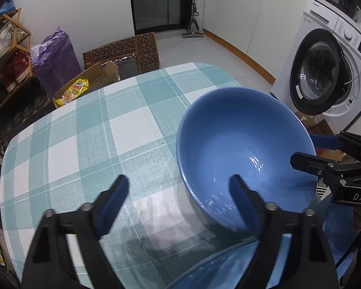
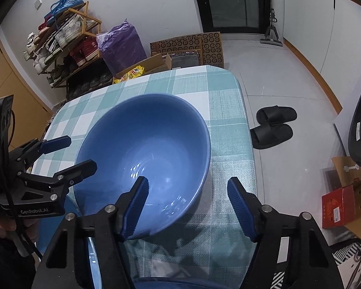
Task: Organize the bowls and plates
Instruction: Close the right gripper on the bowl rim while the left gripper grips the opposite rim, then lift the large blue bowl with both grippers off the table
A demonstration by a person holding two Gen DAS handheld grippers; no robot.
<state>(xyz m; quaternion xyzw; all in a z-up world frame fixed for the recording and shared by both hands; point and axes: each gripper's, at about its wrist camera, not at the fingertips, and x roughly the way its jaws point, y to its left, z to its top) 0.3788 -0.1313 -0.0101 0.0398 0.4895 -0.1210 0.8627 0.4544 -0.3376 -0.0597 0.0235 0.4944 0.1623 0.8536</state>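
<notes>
While the blue bowl sits on the checked tablecloth, its rim is straddled from opposite sides: left gripper and right gripper each part-open, one finger inside, pads not pressing. A two-handed lift is apparently being prepared.

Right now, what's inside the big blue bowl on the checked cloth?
The blue bowl looks empty: only glossy glare on its inner wall. A finger of each gripper, left gripper and right gripper, reaches over its rim and covers part of the inside near wall.
</notes>
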